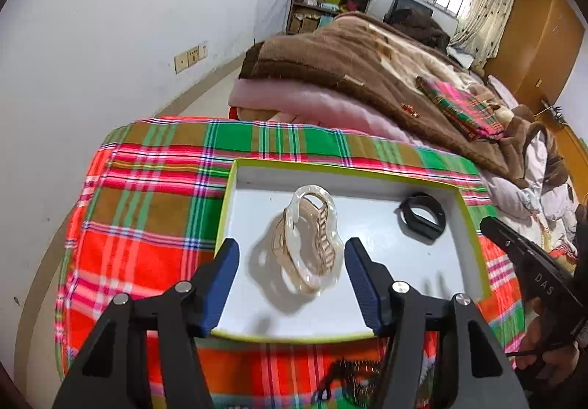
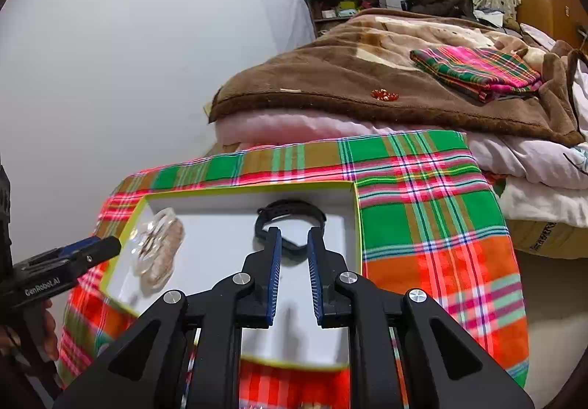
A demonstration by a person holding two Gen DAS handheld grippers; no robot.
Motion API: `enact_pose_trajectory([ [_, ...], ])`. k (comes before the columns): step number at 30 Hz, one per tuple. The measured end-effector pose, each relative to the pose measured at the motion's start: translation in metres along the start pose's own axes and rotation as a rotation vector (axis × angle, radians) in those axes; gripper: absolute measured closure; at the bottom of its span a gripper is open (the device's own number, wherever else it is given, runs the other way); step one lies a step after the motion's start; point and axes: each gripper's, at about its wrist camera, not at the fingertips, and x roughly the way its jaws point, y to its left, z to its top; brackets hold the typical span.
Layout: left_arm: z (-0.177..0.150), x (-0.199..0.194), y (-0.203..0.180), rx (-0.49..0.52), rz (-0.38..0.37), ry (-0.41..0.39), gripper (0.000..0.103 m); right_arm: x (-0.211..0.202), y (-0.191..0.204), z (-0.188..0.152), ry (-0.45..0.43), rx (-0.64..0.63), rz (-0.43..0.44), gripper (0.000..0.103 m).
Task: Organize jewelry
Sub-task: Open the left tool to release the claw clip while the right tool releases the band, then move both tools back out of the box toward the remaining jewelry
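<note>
A: Where is the jewelry, taking the box (image 1: 235,196) as the landmark?

B: Both pieces lie inside it, on its white floor. The clear hair claw (image 1: 312,240) with gold teeth sits toward the box's left side, tipped on its edge. The black band (image 1: 422,218) rests near the box's far right corner, well apart from the claw.

A: And the box itself?

B: It sits on a plaid cloth (image 1: 154,210) of red, green and brown. Beyond the box's far rim there is a bed with a brown blanket (image 2: 330,78).

A: What about the left gripper (image 1: 292,251)?

B: Its jaws stand wide — one blue pad on each side of the claw, neither pressing on it. Nothing is held.

A: And the right gripper (image 2: 294,240)?

B: It hangs over the box's right half, jaws parted only a little. The band lies just past the tips, and the gap between the pads is empty — no grip there either.
</note>
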Motion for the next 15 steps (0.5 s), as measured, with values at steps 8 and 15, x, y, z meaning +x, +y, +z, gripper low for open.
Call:
enact_pose_trajectory([
  [8,-0.032,-0.038,0.019,-0.059,-0.047,-0.043,0.039,-0.035,0.005,-0.030,-0.027,-0.058,0.020,0.069],
  [15,-0.066,-0.058,0.035,-0.082,-0.051,-0.063,0.035,-0.056,-0.003,-0.063,-0.032,-0.069,-0.011,0.055],
])
